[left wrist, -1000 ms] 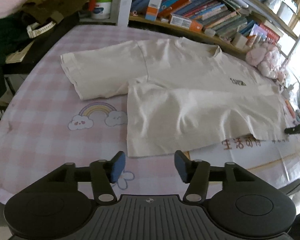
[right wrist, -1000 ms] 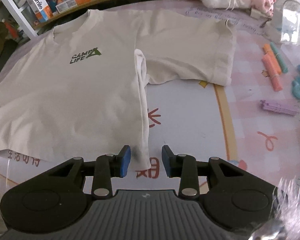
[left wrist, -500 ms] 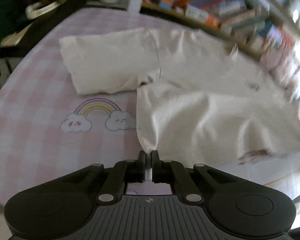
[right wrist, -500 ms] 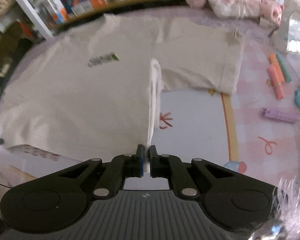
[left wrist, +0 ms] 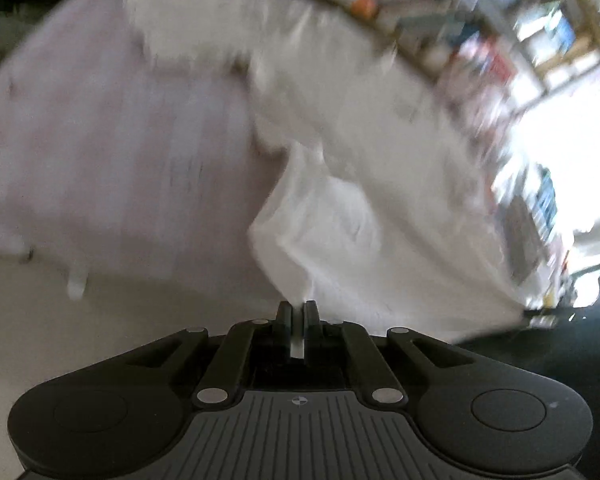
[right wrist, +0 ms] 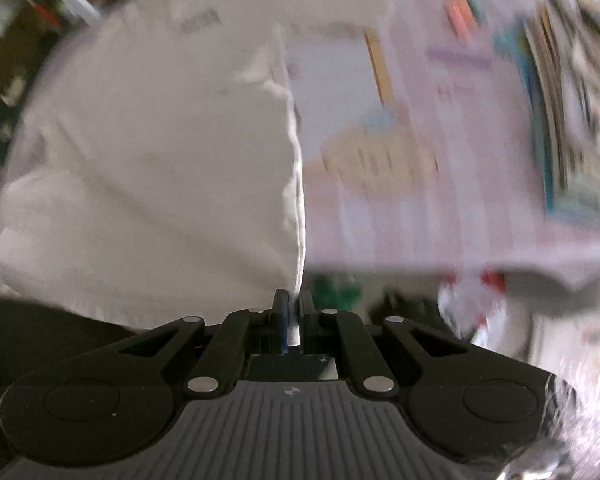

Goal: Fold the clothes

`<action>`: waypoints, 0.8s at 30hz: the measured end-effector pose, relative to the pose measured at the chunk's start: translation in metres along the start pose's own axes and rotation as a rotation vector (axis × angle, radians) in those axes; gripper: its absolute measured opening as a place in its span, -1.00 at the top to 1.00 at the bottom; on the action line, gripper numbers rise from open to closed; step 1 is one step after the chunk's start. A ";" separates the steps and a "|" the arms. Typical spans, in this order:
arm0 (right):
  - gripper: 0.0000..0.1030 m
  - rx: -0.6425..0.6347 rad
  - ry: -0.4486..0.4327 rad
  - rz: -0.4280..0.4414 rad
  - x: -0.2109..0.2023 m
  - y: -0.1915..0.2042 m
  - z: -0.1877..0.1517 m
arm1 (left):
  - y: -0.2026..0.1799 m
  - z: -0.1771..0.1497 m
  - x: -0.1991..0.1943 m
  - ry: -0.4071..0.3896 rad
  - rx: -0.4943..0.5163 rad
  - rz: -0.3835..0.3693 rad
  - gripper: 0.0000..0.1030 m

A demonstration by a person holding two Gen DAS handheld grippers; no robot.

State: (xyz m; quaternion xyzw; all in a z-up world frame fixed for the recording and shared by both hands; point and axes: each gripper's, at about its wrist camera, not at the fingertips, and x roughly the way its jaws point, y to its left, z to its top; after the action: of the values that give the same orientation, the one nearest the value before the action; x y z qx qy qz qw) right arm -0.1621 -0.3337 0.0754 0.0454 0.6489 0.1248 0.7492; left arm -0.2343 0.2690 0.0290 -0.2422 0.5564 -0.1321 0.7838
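1. Pinching the shirt [left wrist: 340, 216] hem, the left gripper [left wrist: 298, 312] has its jaws clamped on a cloth corner.
2. Right gripper [right wrist: 294, 304] likewise grips the shirt's [right wrist: 152, 168] other bottom corner, jaws closed on fabric.
3. Shirt hangs lifted from both grippers, its upper part on the pink bedsheet [left wrist: 100, 152].
4. Blurred bookshelf [left wrist: 440, 12] behind.

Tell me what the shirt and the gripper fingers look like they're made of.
T-shirt: cream, matte, soft knit, probably cotton; it drapes and creases where the left gripper and right gripper pinch its hem. Fingers: black, matte, rigid, likely moulded plastic; blue pads look rubbery, though blur leaves that open.
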 end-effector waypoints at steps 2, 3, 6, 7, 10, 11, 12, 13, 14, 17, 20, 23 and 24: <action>0.91 0.018 0.044 -0.034 0.017 -0.005 -0.012 | 0.004 -0.013 0.023 0.082 0.004 0.042 0.91; 0.91 0.029 0.060 -0.047 0.024 -0.007 -0.017 | 0.004 -0.017 0.033 0.116 0.021 0.062 0.90; 0.90 0.066 0.103 -0.064 0.038 -0.010 -0.026 | -0.004 -0.027 0.050 0.206 0.129 0.183 0.82; 0.88 0.063 0.112 -0.087 0.039 -0.011 -0.026 | -0.007 -0.027 0.049 0.217 0.169 0.220 0.80; 0.59 0.013 0.099 -0.163 0.033 -0.007 -0.024 | -0.011 -0.020 0.037 0.185 0.237 0.290 0.64; 0.50 -0.003 0.069 -0.160 0.028 -0.004 -0.018 | -0.012 -0.014 0.029 0.153 0.245 0.303 0.60; 0.48 -0.020 0.038 -0.157 0.023 -0.002 -0.012 | -0.014 -0.006 0.021 0.106 0.247 0.309 0.54; 0.48 -0.036 0.008 -0.154 0.018 0.001 -0.006 | -0.017 0.002 0.013 0.059 0.249 0.314 0.51; 0.47 -0.053 -0.022 -0.151 0.013 0.004 0.000 | -0.022 0.011 0.007 0.009 0.268 0.312 0.50; 0.40 -0.160 -0.109 -0.159 0.008 0.020 0.031 | -0.041 0.044 0.002 -0.116 0.338 0.290 0.49; 0.36 -0.301 -0.191 -0.173 0.008 0.039 0.072 | -0.065 0.083 0.010 -0.219 0.417 0.254 0.48; 0.25 -0.420 -0.269 -0.171 0.014 0.050 0.119 | -0.085 0.119 0.034 -0.288 0.486 0.250 0.31; 0.25 -0.441 -0.285 -0.166 0.019 0.051 0.137 | -0.090 0.131 0.043 -0.310 0.507 0.254 0.13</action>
State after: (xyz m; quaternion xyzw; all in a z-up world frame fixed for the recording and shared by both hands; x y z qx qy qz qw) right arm -0.0312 -0.2674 0.0903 -0.1552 0.4953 0.1935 0.8325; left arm -0.0911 0.2029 0.0760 0.0149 0.4055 -0.1294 0.9048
